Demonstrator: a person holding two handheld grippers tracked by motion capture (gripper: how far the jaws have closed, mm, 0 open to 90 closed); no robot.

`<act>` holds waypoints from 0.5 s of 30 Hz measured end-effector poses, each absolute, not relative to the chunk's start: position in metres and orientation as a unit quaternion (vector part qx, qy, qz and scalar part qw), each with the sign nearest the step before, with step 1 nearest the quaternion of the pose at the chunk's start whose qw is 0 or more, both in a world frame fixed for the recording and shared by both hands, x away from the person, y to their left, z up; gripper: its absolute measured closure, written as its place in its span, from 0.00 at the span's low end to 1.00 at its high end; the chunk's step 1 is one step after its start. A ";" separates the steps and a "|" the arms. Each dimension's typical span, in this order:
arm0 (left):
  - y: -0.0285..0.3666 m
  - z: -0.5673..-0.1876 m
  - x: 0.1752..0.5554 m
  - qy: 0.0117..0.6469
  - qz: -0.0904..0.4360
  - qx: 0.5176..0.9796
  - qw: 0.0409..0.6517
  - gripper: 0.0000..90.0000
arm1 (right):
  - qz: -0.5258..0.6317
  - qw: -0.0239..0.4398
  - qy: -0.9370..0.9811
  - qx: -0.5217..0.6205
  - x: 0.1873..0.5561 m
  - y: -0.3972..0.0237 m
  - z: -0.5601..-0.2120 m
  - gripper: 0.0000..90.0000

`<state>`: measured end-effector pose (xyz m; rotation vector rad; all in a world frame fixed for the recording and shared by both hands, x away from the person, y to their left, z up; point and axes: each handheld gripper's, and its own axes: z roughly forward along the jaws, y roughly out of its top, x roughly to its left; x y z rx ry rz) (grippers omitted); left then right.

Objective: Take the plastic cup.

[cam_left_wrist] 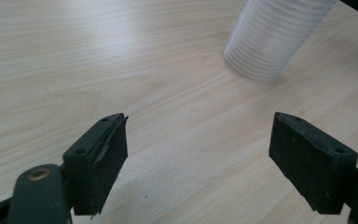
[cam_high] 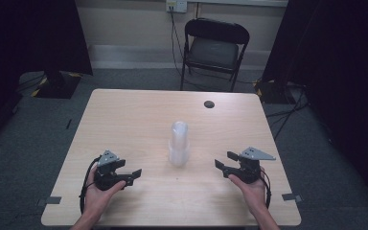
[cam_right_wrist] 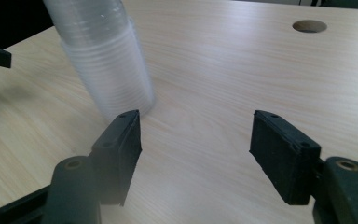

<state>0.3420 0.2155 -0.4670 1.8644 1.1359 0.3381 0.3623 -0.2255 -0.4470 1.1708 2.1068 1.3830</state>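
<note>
- High view: the cup stack [cam_high: 178, 143] stands upright at the middle of the desk [cam_high: 124, 120], between my two hands. My left tool [cam_high: 135, 175] sits to its left, low near the desk's near edge, and my right tool [cam_high: 224, 160] to its right. Both point inward at the stack and stand apart from it. A chair [cam_high: 214, 48] waits beyond the far edge, and a round hole [cam_high: 209, 104] sits in the desk top.
- Left gripper view: my left tool's jaws stand wide apart with bare desk between them, holding nothing. The stack [cam_left_wrist: 275, 37] is ahead and to the right, outside the gap.
- Right gripper view: my right tool's jaws are parted with nothing between them. The stack [cam_right_wrist: 105, 60] rises just beyond the left jaw, near but not touching as far as I can tell.
- Handling, as I judge it: thin clear plastic cups, light, slick and easily crushed or tipped. I would take the stack low on its side wall with a gentle squeeze, and steady it with the other tool when peeling off the top cup.
</note>
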 end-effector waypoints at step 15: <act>0.210 -0.467 0.339 0.454 0.138 0.758 0.448 0.21 | 0.517 0.171 0.761 0.351 0.366 -0.181 -0.421 0.40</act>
